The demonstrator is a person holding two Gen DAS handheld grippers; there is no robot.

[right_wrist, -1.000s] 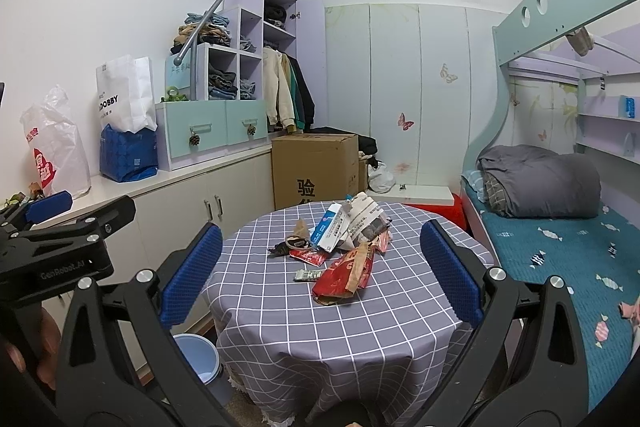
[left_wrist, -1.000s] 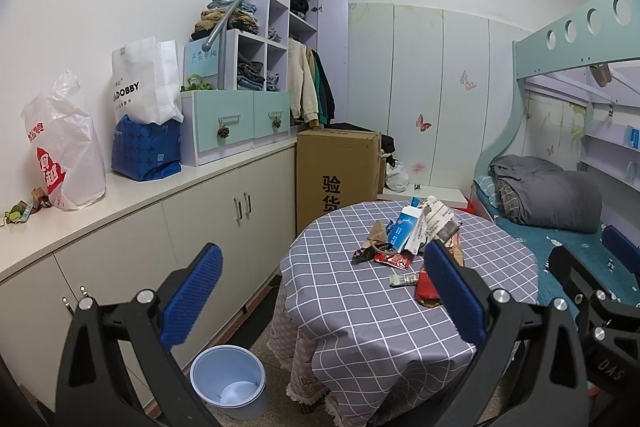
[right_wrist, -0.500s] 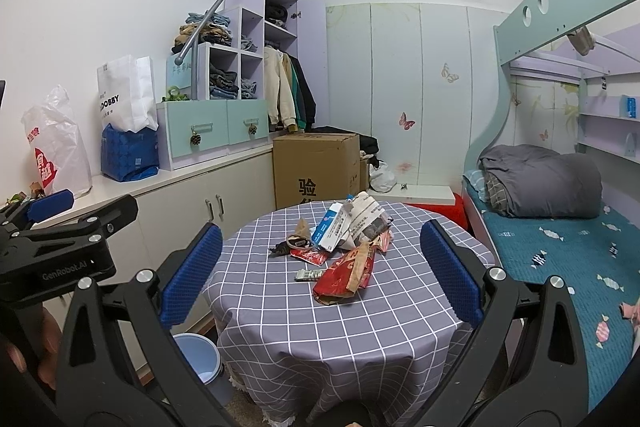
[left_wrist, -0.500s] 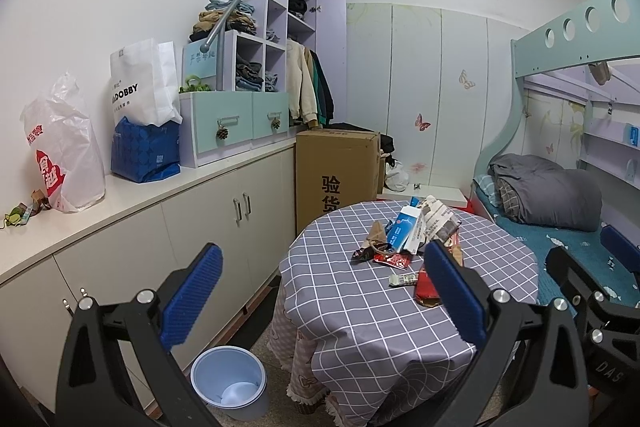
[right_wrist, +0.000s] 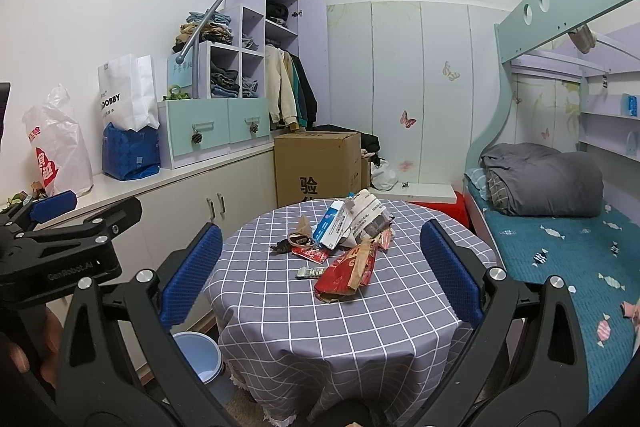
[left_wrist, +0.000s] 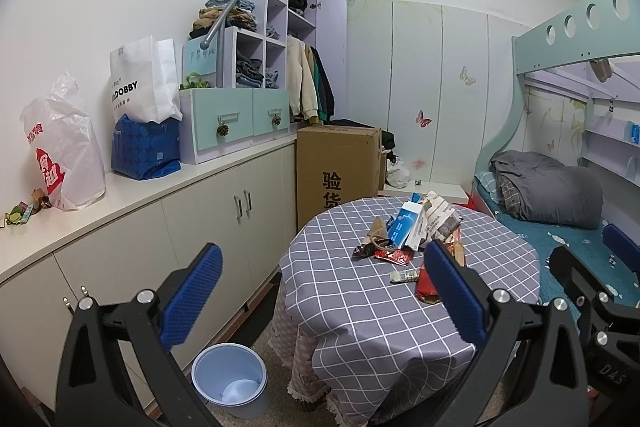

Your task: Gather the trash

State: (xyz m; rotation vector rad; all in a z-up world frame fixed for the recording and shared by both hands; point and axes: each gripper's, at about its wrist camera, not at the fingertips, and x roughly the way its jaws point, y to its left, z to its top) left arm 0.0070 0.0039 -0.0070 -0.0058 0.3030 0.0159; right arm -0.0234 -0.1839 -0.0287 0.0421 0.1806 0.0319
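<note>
A: When I compare with one second ago, almost nothing changes. The left tool point(left_wrist: 318, 295) and the right tool point(right_wrist: 318, 273) both hang in front of the bench point(right_wrist: 360, 323), spread wide and pinching nothing. The view only shifts a very little.

B: So the task is not yet started, I think?

A: I judge so. The trash point(right_wrist: 344, 243) lies all together near the middle of the bench: a red bag point(right_wrist: 346, 273), a blue and white carton point(right_wrist: 332, 229), a crumpled newspaper point(right_wrist: 370, 217), some small wrappers. No piece is in the bin point(left_wrist: 230, 381).

B: Where is the bin?

A: On the floor, at the left side of the bench, just beside the hanging cloth and near the cabinets point(left_wrist: 208, 235).

B: Is there room to move?

A: Above the bench, yes, it is open. The red bag is the nearest piece and well apart from the bench edge. The left side is narrow, between cabinets and bench, so going down to the bin needs care. At the right the bed point(right_wrist: 560, 251) is near.
</note>
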